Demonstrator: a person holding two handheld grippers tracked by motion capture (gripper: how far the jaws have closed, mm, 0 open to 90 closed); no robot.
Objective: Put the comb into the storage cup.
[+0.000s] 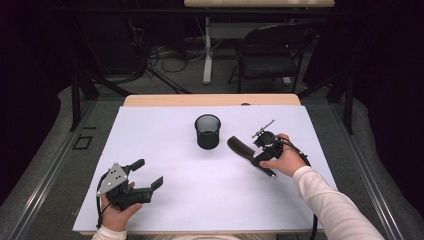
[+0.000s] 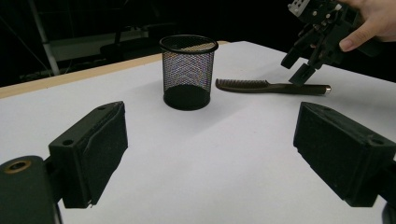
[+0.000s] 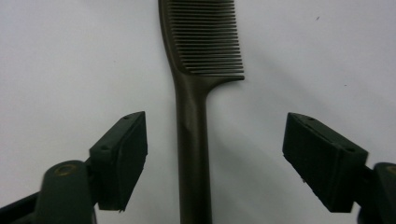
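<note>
just beside the flat comb stands a mesh cup, apart.

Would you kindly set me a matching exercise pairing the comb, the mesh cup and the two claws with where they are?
Things:
1. comb
2. mesh pen cup
3. left claw
4. right claw

Places or states:
A. standing upright mid-table
B. open, poised over the comb's handle
C. lying flat on the white table
D. open, near the front left corner

Pairs: 1-C, 2-A, 3-D, 4-B
</note>
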